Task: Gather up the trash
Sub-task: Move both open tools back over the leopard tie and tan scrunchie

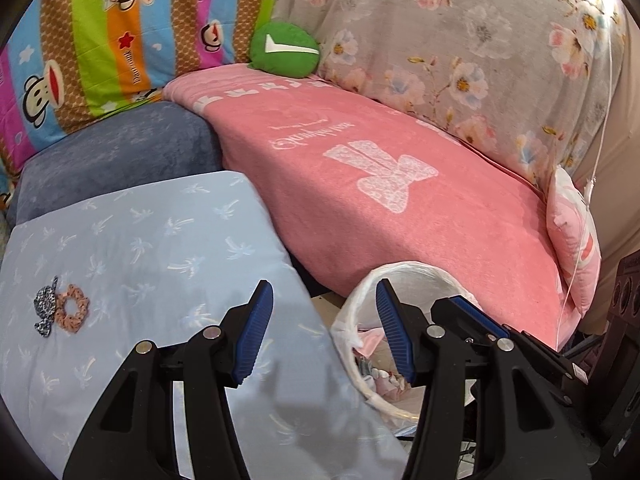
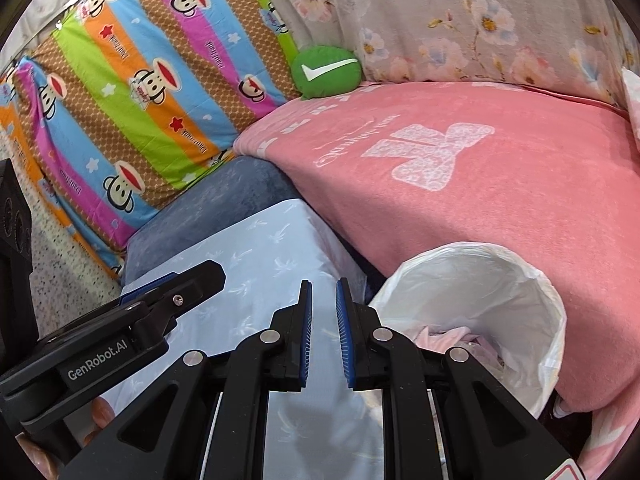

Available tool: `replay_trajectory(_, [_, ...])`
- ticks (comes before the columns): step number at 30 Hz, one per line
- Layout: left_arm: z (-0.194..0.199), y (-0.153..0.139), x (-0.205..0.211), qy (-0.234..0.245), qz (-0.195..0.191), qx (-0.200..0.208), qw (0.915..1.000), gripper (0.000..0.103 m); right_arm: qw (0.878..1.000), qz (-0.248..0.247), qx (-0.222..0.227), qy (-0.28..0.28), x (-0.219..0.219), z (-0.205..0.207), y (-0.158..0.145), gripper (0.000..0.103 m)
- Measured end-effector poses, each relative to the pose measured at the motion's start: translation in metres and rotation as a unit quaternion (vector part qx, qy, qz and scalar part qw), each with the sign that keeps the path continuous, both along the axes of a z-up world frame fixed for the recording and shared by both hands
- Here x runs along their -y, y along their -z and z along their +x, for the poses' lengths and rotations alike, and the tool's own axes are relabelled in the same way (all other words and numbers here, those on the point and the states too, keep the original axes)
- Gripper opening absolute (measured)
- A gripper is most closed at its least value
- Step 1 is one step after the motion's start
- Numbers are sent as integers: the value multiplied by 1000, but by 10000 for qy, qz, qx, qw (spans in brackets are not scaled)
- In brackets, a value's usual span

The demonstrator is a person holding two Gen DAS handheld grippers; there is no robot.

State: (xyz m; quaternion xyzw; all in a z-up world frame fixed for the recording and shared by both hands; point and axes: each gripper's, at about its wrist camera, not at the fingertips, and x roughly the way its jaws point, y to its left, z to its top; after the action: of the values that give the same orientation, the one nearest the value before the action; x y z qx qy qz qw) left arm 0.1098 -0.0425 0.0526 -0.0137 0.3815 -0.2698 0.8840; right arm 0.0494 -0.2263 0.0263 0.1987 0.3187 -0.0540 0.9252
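A bin lined with a white plastic bag (image 1: pixel 356 300) stands against the pink blanket's edge, low and right of centre in both views (image 2: pixel 500 252). Crumpled pink and white scraps (image 2: pixel 448 334) lie inside it. My left gripper (image 1: pixel 324 286) hovers open over the light blue pillow (image 1: pixel 160 240), its right pad in front of the bin's rim and nothing between the pads. My right gripper (image 2: pixel 323 282) is just left of the bin. Its blue pads stand a narrow gap apart, with nothing in the gap. A finger (image 1: pixel 476 312) of the right gripper shows beside the bin in the left wrist view.
A pink crocheted scrunchie with a spotted bow (image 1: pixel 68 308) lies on the blue pillow. Behind are a dark blue cushion (image 2: pixel 224 196), a pink blanket (image 2: pixel 480 200), a round green cushion (image 1: pixel 284 50), a striped monkey-print cover (image 2: pixel 132 92) and floral fabric (image 1: pixel 460 40). Speckled floor (image 2: pixel 60 264) at left.
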Motion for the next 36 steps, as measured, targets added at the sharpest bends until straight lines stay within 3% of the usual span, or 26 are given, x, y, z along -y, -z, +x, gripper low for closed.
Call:
replay_trajectory(5, [10, 8, -33, -359, -32, -60, 9993, 62, 9995, -83, -119, -297, -32, 17, 6, 15])
replay_trajectory(12, [28, 26, -95, -988, -16, -264, 9948, 63, 9960, -213, -305, -811, -92, 45, 18, 15])
replay_trajectory(25, [59, 63, -222, -2306, 397, -477, 9711, 63, 9810, -390, -701, -1767, -214, 110, 52, 17])
replay_trajectory(28, [67, 74, -248, -2526, 396, -582, 9650, 67, 9773, -424, -825, -1908, -238, 126, 65, 22])
replay_trajectory(36, [94, 96, -291, -2829, 308, -857, 9548, 68, 9666, -527, -1073, -2267, -295, 176, 96, 22])
